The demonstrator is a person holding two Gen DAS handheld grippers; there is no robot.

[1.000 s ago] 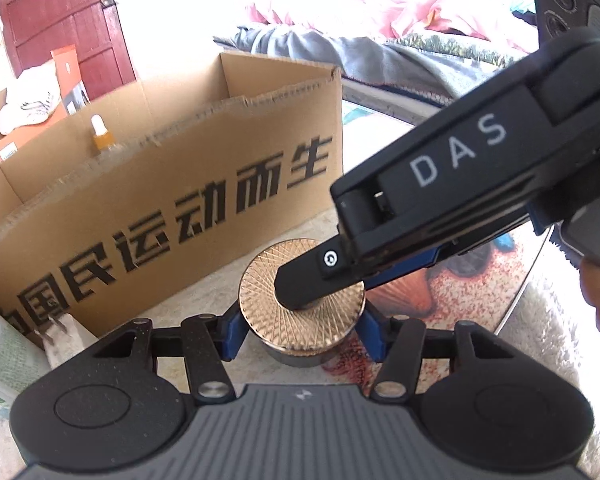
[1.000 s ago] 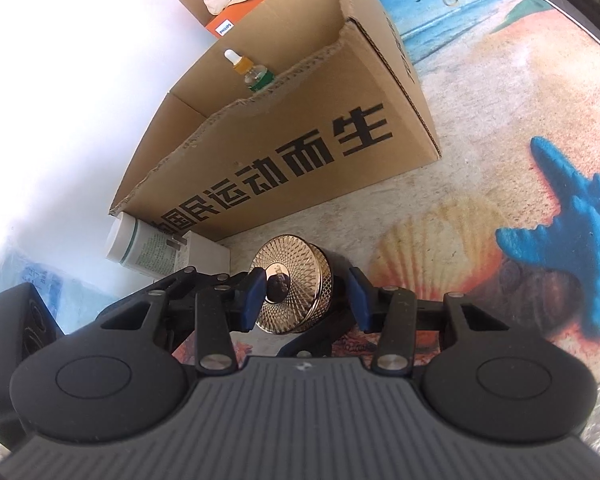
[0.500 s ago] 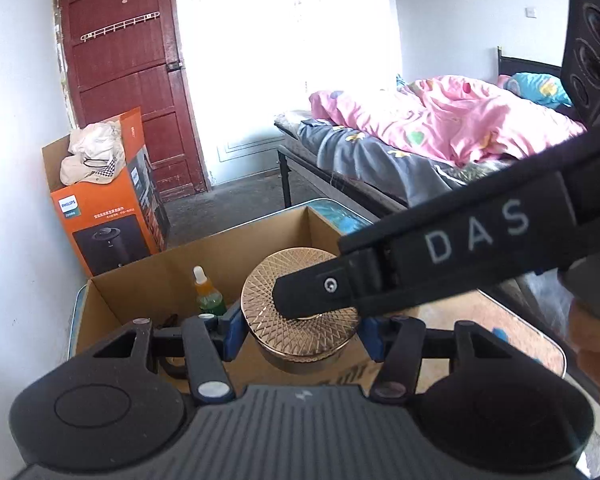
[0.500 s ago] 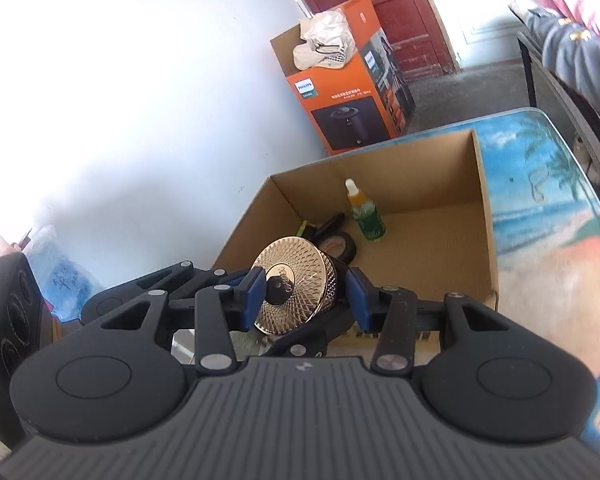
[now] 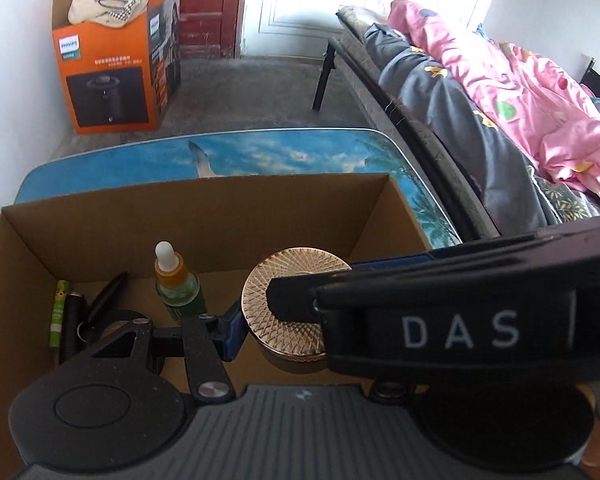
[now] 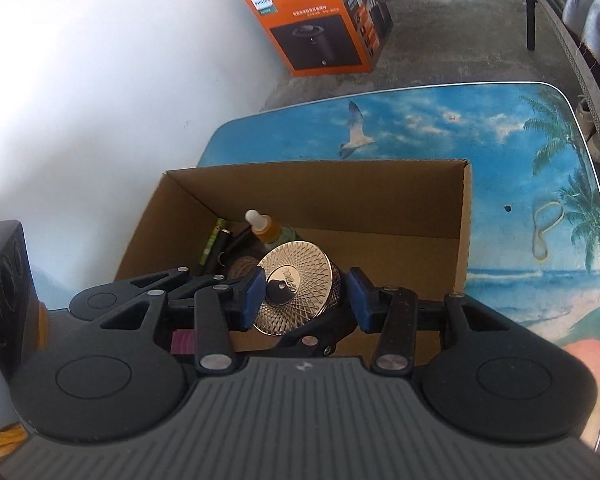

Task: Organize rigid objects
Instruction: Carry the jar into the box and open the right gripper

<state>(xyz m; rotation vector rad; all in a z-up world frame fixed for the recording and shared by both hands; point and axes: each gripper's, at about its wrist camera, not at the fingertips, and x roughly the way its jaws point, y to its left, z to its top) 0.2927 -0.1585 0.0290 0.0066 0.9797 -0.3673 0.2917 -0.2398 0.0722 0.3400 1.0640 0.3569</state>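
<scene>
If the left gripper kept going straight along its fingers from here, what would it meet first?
Carrying the gold-lidded jar, the left gripper points down into the cardboard box. It would probably meet the bare box floor first, just right of the dropper bottle; depth is unclear.

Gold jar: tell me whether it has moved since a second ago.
Yes. The gold jar went from the table in front of the cardboard box to above its open inside.

- Daylight reaches you from the doorway (image 5: 296,8) at the far end, which is blown out to plain white.
- The white wall (image 6: 100,80) glares in your right wrist view, washing out its upper left.
- The cardboard box (image 5: 204,216) interior sits in soft shadow; small items there are perhaps too dim to read.
- Fisheye bending curves the table (image 6: 540,128) edge, and the corners go dark.
- Focus looks mostly sharp.
</scene>
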